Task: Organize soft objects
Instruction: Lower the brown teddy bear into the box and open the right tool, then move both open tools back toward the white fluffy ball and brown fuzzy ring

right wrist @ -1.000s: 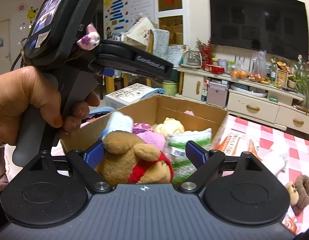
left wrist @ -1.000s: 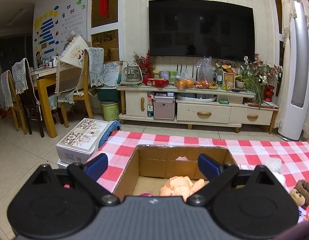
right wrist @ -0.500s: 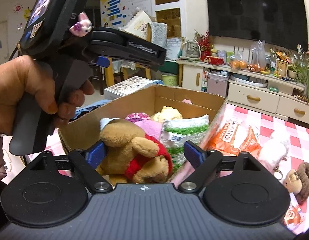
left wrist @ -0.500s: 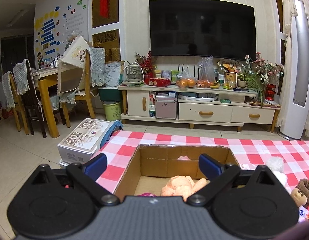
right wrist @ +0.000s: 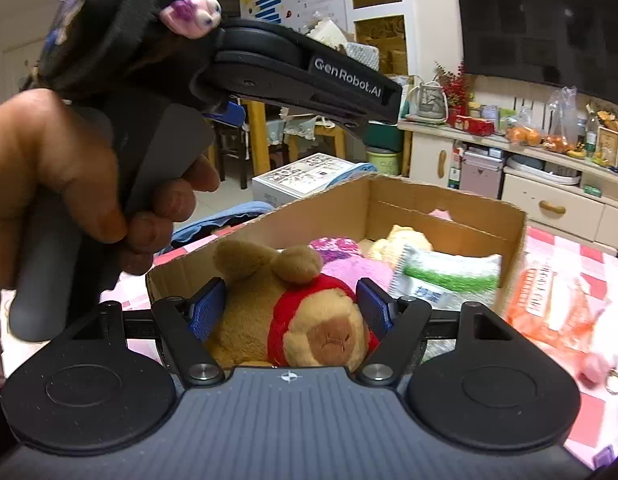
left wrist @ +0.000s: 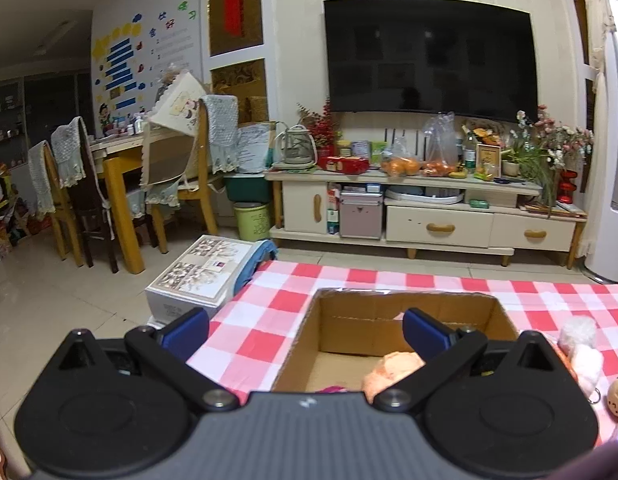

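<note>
Right at the fingertips of the right gripper, at its twelve o'clock, lies the stuffed bear in the red shirt, head toward the camera and body running away along the line the gripper points, so its long axis sits lengthwise between the blue pads. The jaws have just been closing; the bear fills the space between them and the pads look to be at its flanks, though I cannot tell whether they press yet. The bear rests in the near end of the cardboard box. Beyond it, at one o'clock, are a pink cloth and a green-and-white packet. At ten o'clock a hand holds the left gripper above the box's near-left corner; its jaws have just been opening and stand fully spread, nothing between them. The right gripper is nearer the bear, so the coming move is likely its own.
</note>
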`<move>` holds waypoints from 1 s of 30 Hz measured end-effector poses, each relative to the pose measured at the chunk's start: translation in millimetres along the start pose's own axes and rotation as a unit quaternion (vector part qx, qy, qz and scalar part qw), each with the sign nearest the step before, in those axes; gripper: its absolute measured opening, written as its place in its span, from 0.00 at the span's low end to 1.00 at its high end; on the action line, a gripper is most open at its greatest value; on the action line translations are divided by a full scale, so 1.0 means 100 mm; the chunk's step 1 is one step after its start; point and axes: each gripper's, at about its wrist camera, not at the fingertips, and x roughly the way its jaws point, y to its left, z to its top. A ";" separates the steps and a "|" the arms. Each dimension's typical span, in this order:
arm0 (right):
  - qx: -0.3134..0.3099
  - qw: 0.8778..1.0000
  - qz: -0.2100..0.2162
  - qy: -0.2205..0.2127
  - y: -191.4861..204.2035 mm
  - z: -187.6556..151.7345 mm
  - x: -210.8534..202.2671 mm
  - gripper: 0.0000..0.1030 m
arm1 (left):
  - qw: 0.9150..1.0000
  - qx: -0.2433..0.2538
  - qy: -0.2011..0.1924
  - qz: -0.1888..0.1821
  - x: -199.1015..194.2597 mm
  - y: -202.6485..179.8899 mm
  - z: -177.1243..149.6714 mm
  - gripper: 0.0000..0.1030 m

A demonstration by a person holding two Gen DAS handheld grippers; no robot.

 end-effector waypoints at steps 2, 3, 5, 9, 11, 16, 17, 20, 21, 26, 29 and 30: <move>-0.002 1.000 0.004 0.002 0.00 0.00 0.07 0.86 | 1.000 -0.005 0.003 0.002 0.01 0.03 0.00 0.99; -0.005 1.000 0.004 0.002 0.00 0.00 0.10 0.86 | 1.000 -0.005 0.004 0.003 0.01 0.03 -0.01 0.99; -0.007 1.000 0.002 0.001 0.02 0.00 0.11 0.87 | 1.000 -0.003 0.004 0.007 0.01 0.03 -0.01 0.99; -0.011 1.000 -0.010 -0.003 0.01 -0.01 0.00 0.98 | 1.000 -0.001 0.005 0.009 0.01 0.03 -0.01 0.99; -0.009 1.000 -0.019 -0.004 -0.02 -0.02 -0.07 0.98 | 1.000 -0.001 0.005 0.009 0.01 0.03 -0.01 0.99; 0.009 0.999 -0.032 -0.018 -0.13 -0.03 -0.34 0.98 | 1.000 0.001 0.004 0.005 -0.03 -0.05 -0.01 0.99; 0.010 0.999 -0.037 -0.022 -0.15 -0.03 -0.41 0.98 | 1.000 0.003 0.004 0.005 -0.04 -0.07 -0.02 0.99; 0.018 0.998 -0.053 -0.026 -0.22 -0.05 -0.55 0.99 | 1.000 0.007 0.004 0.002 -0.06 -0.15 -0.01 0.99; 0.024 0.998 -0.060 -0.025 -0.25 -0.06 -0.60 0.99 | 1.000 0.008 0.003 0.001 -0.07 -0.18 -0.01 0.99; 0.071 0.993 -0.090 -0.019 -0.47 -0.13 -0.80 0.99 | 1.000 0.019 0.001 -0.008 -0.12 -0.35 -0.01 0.99; 0.106 0.989 -0.100 -0.020 -0.63 -0.20 -0.92 0.99 | 0.999 0.029 0.001 -0.014 -0.15 -0.46 -0.01 0.99; 0.116 0.988 -0.104 -0.021 -0.69 -0.22 -0.95 0.99 | 0.999 0.031 0.000 -0.015 -0.16 -0.49 -0.02 0.99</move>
